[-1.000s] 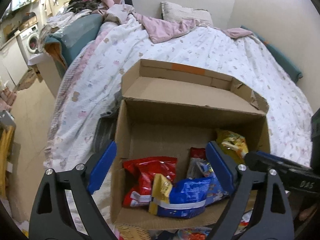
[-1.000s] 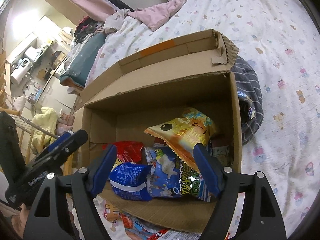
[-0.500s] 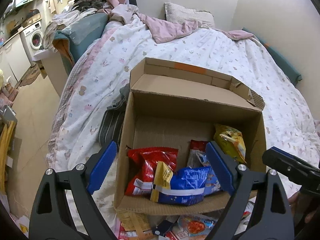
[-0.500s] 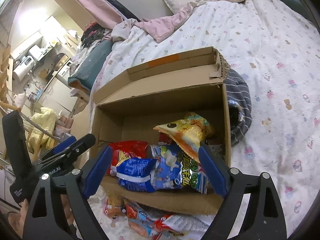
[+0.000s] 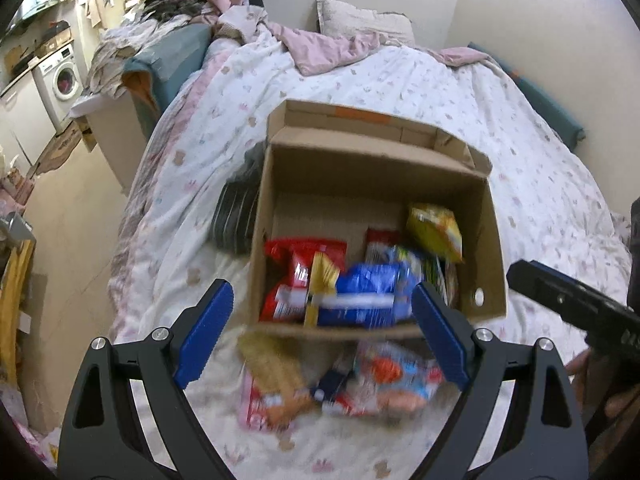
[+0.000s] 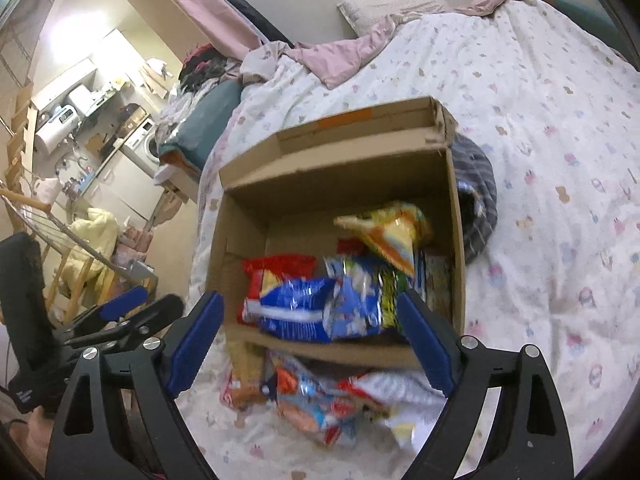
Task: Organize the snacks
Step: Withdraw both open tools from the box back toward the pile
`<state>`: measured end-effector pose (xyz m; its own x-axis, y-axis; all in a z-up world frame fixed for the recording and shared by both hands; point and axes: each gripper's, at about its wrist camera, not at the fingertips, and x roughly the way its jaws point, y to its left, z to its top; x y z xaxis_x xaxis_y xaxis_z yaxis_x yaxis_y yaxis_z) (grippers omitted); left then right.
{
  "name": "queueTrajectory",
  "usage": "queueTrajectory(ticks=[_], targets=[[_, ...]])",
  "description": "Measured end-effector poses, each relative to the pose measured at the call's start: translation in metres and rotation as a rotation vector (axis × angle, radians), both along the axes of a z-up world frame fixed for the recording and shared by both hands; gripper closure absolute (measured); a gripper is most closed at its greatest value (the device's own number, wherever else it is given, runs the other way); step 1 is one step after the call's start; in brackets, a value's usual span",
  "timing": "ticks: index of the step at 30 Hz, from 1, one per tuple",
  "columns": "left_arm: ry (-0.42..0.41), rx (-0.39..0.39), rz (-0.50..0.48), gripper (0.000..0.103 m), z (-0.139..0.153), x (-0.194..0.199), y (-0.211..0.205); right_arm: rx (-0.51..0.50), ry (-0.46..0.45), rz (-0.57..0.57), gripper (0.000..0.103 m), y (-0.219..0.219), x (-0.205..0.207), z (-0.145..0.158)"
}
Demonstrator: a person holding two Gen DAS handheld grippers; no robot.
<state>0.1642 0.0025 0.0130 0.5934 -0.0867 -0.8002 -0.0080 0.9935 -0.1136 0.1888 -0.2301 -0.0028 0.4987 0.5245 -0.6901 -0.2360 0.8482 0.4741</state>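
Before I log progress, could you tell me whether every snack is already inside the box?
No, several packets lie on the bed in front of the box.

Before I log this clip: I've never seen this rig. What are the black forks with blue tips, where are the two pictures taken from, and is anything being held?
No robot here: a person holds tongs in each hand, each with a fisheye camera looking along its blue-padded fingers. One picture comes from the left tongs, the other from the right tongs. Both are open and hold nothing. Ahead, on a bed, stands an open cardboard box with snack bags inside, including a blue bag and a yellow bag. More loose snack packets lie on the bedding before the box.
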Motion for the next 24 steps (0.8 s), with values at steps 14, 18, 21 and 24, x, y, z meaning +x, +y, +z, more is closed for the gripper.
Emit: queueTrajectory(ticks=[14, 18, 21, 24], targets=[[0.035, 0.005, 0.041, 0.014, -0.025, -0.042, 0.013, 0.009, 0.121, -0.097, 0.012, -0.043, -0.057, -0.041], [0.036, 0.017, 0.028, 0.014, -0.028, -0.046, 0.01, -0.008, 0.163, -0.133, 0.012, -0.058, -0.066, -0.056], [0.059, 0.017, 0.034, 0.014, -0.034, -0.046, 0.014, -0.007, 0.191, -0.164, 0.012, -0.069, -0.069, -0.064], [0.101, -0.01, 0.05, 0.014, -0.044, -0.044, 0.018, 0.008, 0.239, -0.194, 0.012, -0.076, -0.068, -0.075]])
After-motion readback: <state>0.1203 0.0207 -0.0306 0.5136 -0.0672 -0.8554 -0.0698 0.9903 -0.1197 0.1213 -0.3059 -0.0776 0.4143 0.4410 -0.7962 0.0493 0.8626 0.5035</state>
